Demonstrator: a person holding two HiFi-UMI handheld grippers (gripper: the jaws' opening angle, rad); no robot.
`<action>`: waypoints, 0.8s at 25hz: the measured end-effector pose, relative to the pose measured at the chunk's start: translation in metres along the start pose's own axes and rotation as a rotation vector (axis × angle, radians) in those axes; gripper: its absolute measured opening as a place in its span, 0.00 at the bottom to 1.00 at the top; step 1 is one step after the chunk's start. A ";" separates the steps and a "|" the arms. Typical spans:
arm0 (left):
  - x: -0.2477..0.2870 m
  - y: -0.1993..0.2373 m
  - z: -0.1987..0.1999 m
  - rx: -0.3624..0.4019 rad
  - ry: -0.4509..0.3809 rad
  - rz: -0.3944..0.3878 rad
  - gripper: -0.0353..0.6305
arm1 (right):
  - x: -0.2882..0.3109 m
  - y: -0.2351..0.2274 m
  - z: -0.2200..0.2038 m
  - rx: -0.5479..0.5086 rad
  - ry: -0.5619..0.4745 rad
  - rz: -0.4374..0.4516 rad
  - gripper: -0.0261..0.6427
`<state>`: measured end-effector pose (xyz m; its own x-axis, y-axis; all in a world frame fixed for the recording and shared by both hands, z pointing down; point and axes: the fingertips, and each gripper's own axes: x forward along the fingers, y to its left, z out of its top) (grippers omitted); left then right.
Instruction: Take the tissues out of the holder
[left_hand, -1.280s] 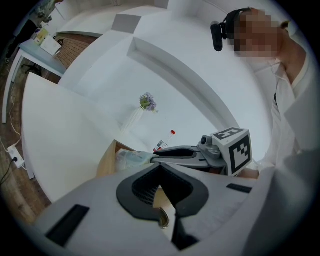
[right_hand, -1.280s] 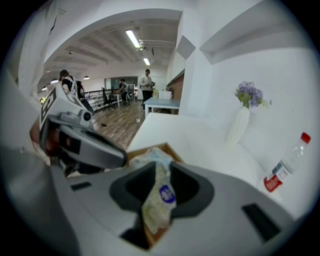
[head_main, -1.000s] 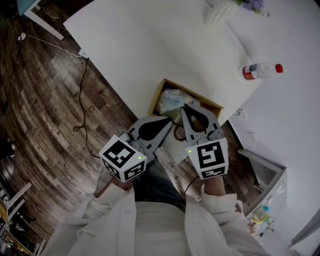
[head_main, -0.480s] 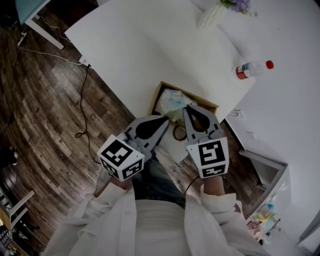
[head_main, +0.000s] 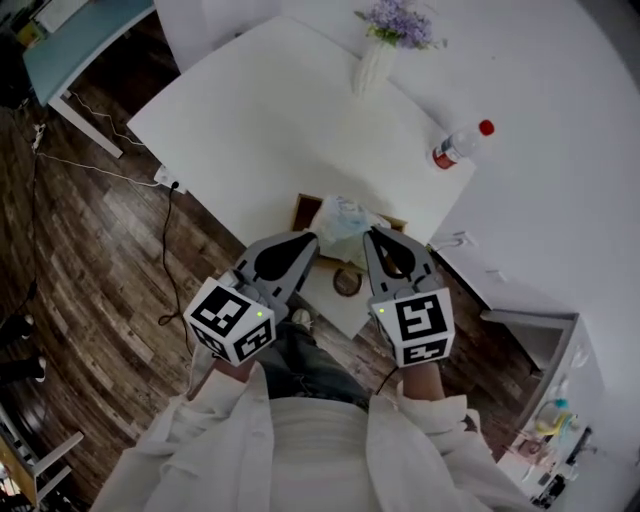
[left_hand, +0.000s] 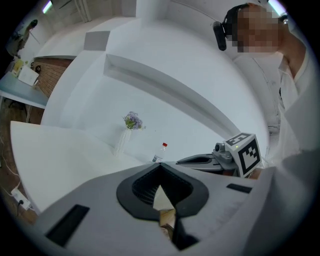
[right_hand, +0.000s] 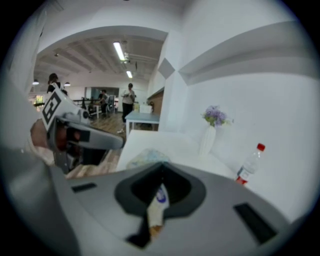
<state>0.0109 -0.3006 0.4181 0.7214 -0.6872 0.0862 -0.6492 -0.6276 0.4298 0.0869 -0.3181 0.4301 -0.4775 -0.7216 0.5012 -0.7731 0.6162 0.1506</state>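
Right hand-held gripper (head_main: 368, 233) clamped on tissues (head_main: 345, 215), left hand-held gripper (head_main: 312, 237) gripping holder (head_main: 303, 208), both lifted

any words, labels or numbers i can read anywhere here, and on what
No text can be read anywhere.
Bottle label: red and white, too small to read.
Tissue pack in the right claw: blue print, blurred.
Marker cubes: black-and-white square patterns, no letters.

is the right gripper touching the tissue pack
Touching. The right gripper view shows the right gripper with its jaws shut on a strip of the tissue pack wrapper, with no gap.
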 end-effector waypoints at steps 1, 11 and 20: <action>-0.001 -0.001 0.003 0.009 -0.002 -0.003 0.08 | -0.004 -0.003 0.002 0.008 -0.012 -0.011 0.06; 0.000 -0.006 0.043 0.104 -0.048 -0.026 0.08 | -0.040 -0.029 0.036 0.068 -0.159 -0.115 0.06; 0.003 -0.027 0.077 0.169 -0.105 -0.085 0.08 | -0.067 -0.035 0.068 0.101 -0.289 -0.137 0.06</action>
<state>0.0120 -0.3143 0.3380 0.7521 -0.6577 -0.0416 -0.6246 -0.7315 0.2736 0.1176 -0.3126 0.3336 -0.4537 -0.8641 0.2178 -0.8689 0.4833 0.1074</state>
